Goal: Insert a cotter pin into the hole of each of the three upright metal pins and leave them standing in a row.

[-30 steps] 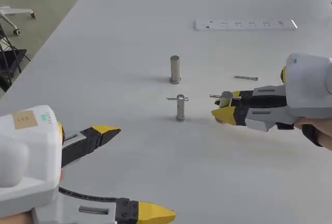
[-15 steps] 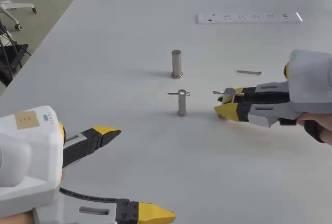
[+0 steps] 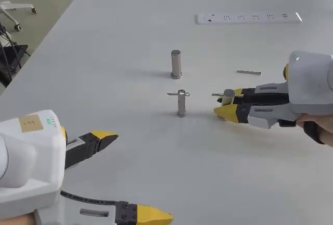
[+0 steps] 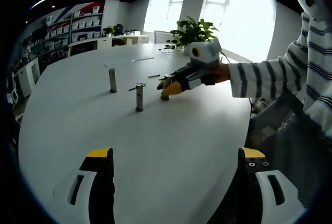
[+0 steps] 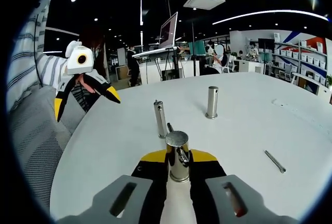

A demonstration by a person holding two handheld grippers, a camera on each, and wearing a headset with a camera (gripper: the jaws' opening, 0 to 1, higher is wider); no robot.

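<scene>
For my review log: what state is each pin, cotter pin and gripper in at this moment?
Far pin: upright, nothing through it.
Middle pin: upright, cotter pin through it.
Third pin: upright, another cotter pin through it, between the right gripper's jaws.
Loose cotter pin: lying flat, unused.
Right gripper: shut on the third pin.
Left gripper: open, holding nothing.
</scene>
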